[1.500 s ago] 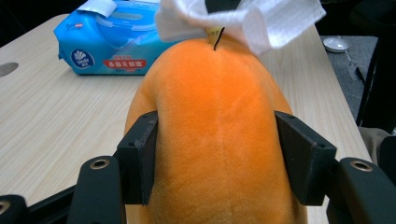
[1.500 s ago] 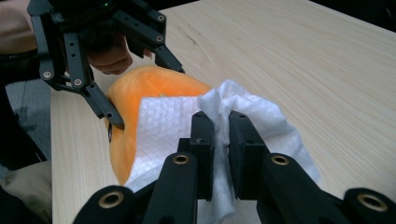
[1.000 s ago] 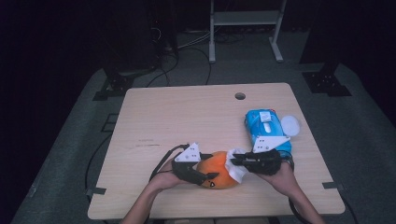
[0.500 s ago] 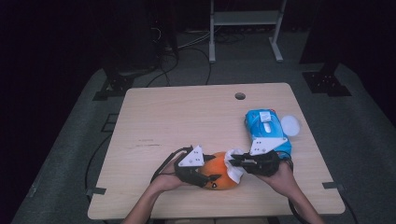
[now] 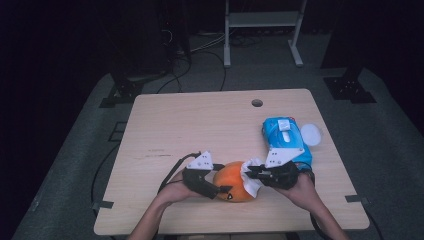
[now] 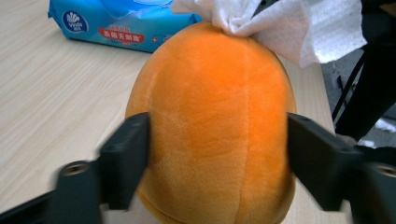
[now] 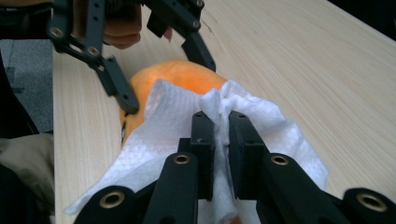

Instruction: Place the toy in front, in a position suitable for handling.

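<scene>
Left tongs (image 6: 217, 154) are clamping the orange plush ball (image 6: 215, 121) from both sides. Right tongs (image 7: 223, 128) are pinching a white wipe (image 7: 177, 126), pressing it on the ball. Ball is sitting near the counter's (image 5: 200, 120) front edge. Blue wipe pack (image 5: 285, 137) is lying toward the right edge; the far half is lying open.

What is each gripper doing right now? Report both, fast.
Left gripper: shut on the orange plush toy.
Right gripper: shut on the white wipe.
</scene>
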A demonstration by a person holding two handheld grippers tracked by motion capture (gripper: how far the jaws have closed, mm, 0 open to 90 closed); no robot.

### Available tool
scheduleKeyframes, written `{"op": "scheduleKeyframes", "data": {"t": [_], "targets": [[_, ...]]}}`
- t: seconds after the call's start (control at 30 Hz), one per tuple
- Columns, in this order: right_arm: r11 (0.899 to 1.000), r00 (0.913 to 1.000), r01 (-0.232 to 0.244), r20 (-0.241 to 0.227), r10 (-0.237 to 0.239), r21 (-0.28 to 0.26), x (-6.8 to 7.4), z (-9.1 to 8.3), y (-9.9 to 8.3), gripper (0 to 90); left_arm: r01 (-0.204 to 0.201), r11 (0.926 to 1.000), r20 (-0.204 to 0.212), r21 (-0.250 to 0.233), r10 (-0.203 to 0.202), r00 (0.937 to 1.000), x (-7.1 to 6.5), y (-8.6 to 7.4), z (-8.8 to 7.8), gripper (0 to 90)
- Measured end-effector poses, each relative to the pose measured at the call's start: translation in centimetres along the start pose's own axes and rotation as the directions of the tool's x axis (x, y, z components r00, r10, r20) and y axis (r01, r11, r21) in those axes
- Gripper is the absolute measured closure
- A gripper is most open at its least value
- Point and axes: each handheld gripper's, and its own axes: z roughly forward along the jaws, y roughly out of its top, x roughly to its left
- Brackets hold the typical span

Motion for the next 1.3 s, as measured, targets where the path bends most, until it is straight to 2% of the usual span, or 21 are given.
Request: {"op": "scheduleKeyframes", "data": {"t": [0.07, 0.2, 0.3, 0.37, 0.4, 0.47, 0.57, 0.6, 0.7, 0.73, 0.8, 0.87, 0.93, 1.0, 1.07, 1.17, 1.3], "targets": [[1.000, 1.0000, 0.010, -0.001, -0.010, -0.015, 0.3, -0.1, 0.3, 80.6, -0.024, 0.9997, -0.019, 0.001, 0.024, 0.9995, -0.3, 0.3, -0.1, 34.1], [0.998, 0.9989, 0.039, -0.023, -0.040, -0.048, 1.6, 0.1, 1.4, 80.5, -0.085, 0.9963, -0.045, 0.007, 0.085, 0.9953, -1.7, 1.5, 0.4, 36.0], [0.996, 0.9963, 0.073, -0.042, -0.075, -0.050, 2.7, 0.9, 2.0, 80.6, -0.149, 0.9882, -0.056, 0.036, 0.151, 0.9870, -2.8, 2.1, 1.0, 35.9], [0.994, 0.9934, 0.103, -0.047, -0.105, -0.034, 3.4, 1.5, 2.3, 80.6, -0.171, 0.9838, -0.058, 0.054, 0.174, 0.9830, -3.1, 2.2, 1.2, 35.9], [0.993, 0.9926, 0.114, -0.041, -0.115, -0.024, 3.5, 1.6, 2.4, 80.6, -0.163, 0.9854, -0.055, 0.049, 0.166, 0.9846, -2.9, 2.0, 1.1, 36.0], [0.994, 0.9938, 0.106, -0.031, -0.107, -0.019, 3.0, 1.3, 2.2, 80.8, -0.153, 0.9870, -0.055, 0.050, 0.155, 0.9863, -2.6, 1.7, 1.0, 36.1], [0.997, 0.9967, 0.081, 0.001, -0.081, -0.013, 1.9, 0.6, 1.6, 80.8, -0.134, 0.9898, -0.055, 0.047, 0.137, 0.9890, -2.2, 1.5, 0.9, 35.9], [0.998, 0.9976, 0.068, 0.010, -0.068, -0.014, 1.5, 0.3, 1.3, 80.8, -0.116, 0.9924, -0.057, 0.041, 0.118, 0.9914, -2.0, 1.3, 0.9, 35.7], [1.000, 0.9989, 0.029, 0.037, -0.029, -0.010, 0.6, -0.4, 0.6, 80.8, -0.117, 0.9926, -0.059, 0.032, 0.119, 0.9911, -2.0, 1.4, 1.0, 35.6], [1.000, 0.9991, 0.022, 0.037, -0.021, -0.014, 0.5, -0.5, 0.6, 80.9, -0.131, 0.9905, -0.060, 0.041, 0.134, 0.9892, -2.1, 1.5, 1.1, 35.5], [0.999, 0.9990, 0.028, 0.034, -0.027, -0.022, 1.0, -0.4, 0.8, 80.8, -0.152, 0.9876, -0.062, 0.040, 0.154, 0.9861, -2.4, 1.7, 1.3, 35.5], [0.998, 0.9993, 0.037, -0.005, -0.037, -0.044, 1.7, 0.2, 1.2, 80.8, -0.173, 0.9842, -0.057, 0.038, 0.175, 0.9829, -2.6, 1.7, 1.4, 35.5], [0.996, 0.9966, 0.078, -0.025, -0.079, -0.035, 2.4, 0.9, 1.7, 80.8, -0.188, 0.9808, -0.059, 0.053, 0.191, 0.9799, -2.6, 1.6, 1.3, 35.5], [0.996, 0.9959, 0.086, -0.023, -0.087, -0.024, 2.5, 1.1, 1.9, 81.0, -0.177, 0.9833, -0.054, 0.045, 0.179, 0.9824, -2.4, 1.3, 1.1, 36.1], [0.997, 0.9976, 0.067, -0.015, -0.068, -0.024, 1.9, 0.7, 1.6, 81.0, -0.152, 0.9873, -0.050, 0.047, 0.154, 0.9868, -1.9, 1.0, 0.9, 36.3], [1.000, 1.0000, 0.008, 0.003, -0.008, -0.026, 0.4, -0.1, 0.5, 81.0, -0.108, 0.9934, -0.034, 0.038, 0.109, 0.9935, -1.0, 0.1, 0.6, 36.4], [0.998, 0.9978, -0.066, 0.002, 0.066, -0.022, -1.5, -1.1, -1.6, 80.9, -0.070, 0.9971, -0.011, 0.031, 0.070, 0.9975, 0.1, -0.8, 0.2, 36.3]]}}
